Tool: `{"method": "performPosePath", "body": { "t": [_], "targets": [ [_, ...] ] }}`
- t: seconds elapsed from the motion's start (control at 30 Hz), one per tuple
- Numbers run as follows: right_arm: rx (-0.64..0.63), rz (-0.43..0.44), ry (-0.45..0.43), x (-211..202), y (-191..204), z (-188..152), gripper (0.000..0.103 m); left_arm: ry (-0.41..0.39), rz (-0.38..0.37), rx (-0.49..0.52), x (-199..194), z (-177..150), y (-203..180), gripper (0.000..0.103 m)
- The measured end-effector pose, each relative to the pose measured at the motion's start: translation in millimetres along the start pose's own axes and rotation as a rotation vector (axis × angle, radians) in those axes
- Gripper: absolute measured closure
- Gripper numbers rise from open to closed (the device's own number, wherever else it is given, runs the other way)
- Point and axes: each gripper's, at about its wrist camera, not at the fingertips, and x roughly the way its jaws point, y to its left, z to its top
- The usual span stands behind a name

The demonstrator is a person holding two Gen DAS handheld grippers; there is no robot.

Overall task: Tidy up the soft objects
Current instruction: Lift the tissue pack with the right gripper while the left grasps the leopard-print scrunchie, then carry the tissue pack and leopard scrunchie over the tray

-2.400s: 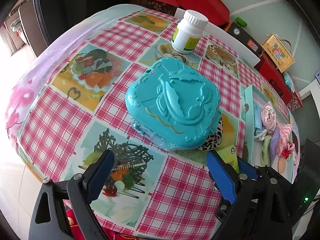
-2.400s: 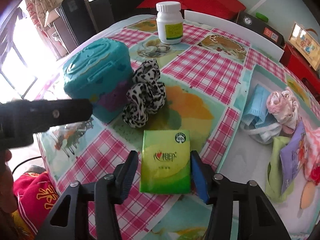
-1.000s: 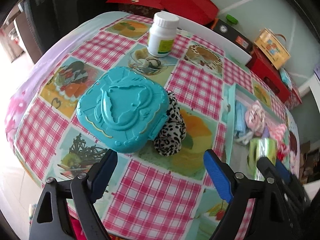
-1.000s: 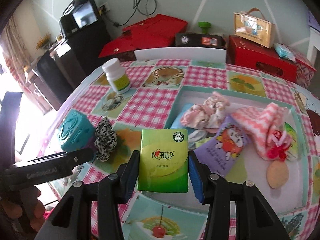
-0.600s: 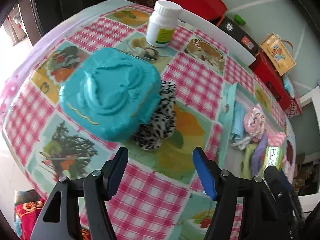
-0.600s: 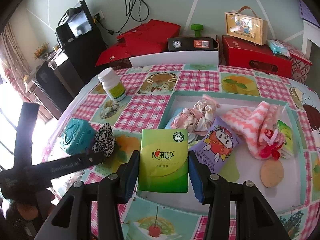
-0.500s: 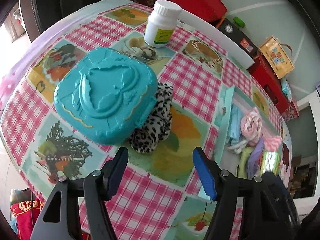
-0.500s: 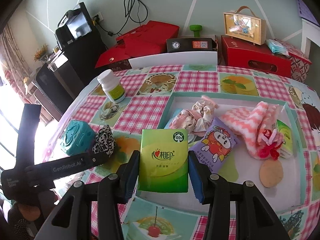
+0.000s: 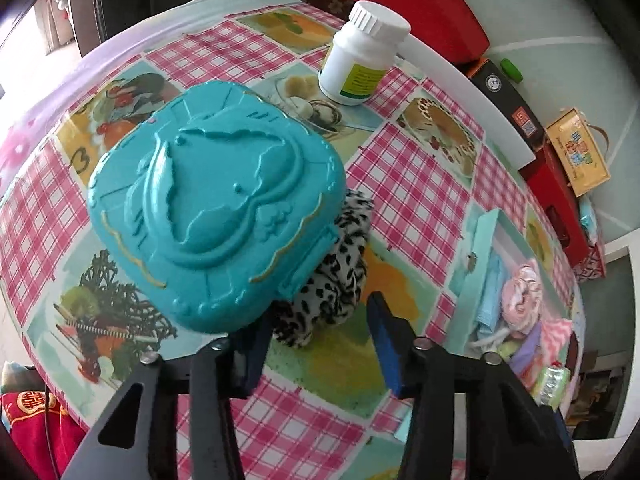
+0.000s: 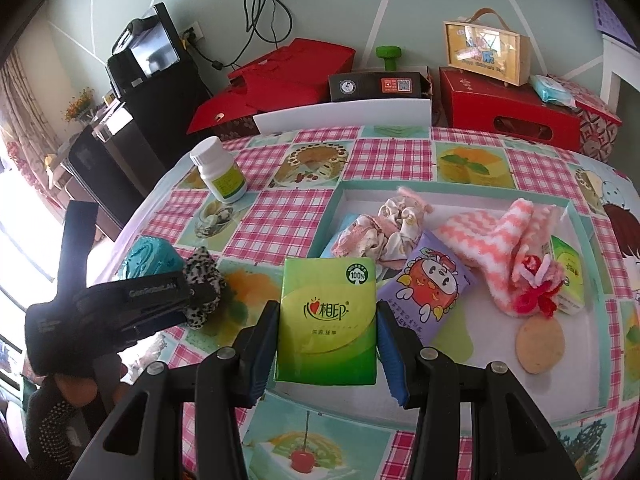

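A leopard-print scrunchie [image 9: 336, 280] lies on the checked tablecloth, tucked against a teal plastic box [image 9: 212, 204]. My left gripper [image 9: 320, 340] points down at it with its jaws closing. The scrunchie's near end sits between the blue pads [image 9: 382, 332], which stand clear of it. My right gripper [image 10: 328, 344] is shut on a green tissue pack [image 10: 328, 320], held above the near-left edge of the teal tray [image 10: 330, 216]. In the tray lie a pink scrunchie [image 10: 384, 228], a purple tissue pack [image 10: 428, 292] and a pink striped sock [image 10: 504, 240].
A white pill bottle [image 9: 360, 60] stands at the far side of the table. The tray [image 9: 478, 264] sits right of the scrunchie. Red boxes [image 10: 508, 116] and a white chair back [image 10: 344, 116] crowd the far edge. A gloved hand [image 10: 60, 420] holds the left gripper.
The left gripper has come down closer to the leopard scrunchie and its jaws have narrowed around it. The right gripper stays still with the green tissue pack.
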Motion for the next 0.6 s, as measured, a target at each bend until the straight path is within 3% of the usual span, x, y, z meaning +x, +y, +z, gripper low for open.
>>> {"method": "performPosePath", "body": {
  "t": [0.33, 0.6],
  "targets": [
    [0.007, -0.02, 0.013, 3, -3, -1, 0.053, -0.017, -0.007, 0.045, 9, -3, -1, 0.073],
    [0.004, -0.034, 0.017, 4, -4, -1, 0.053, -0.003, -0.086, 0.089, 3, -11, -7, 0.077]
  ]
}}
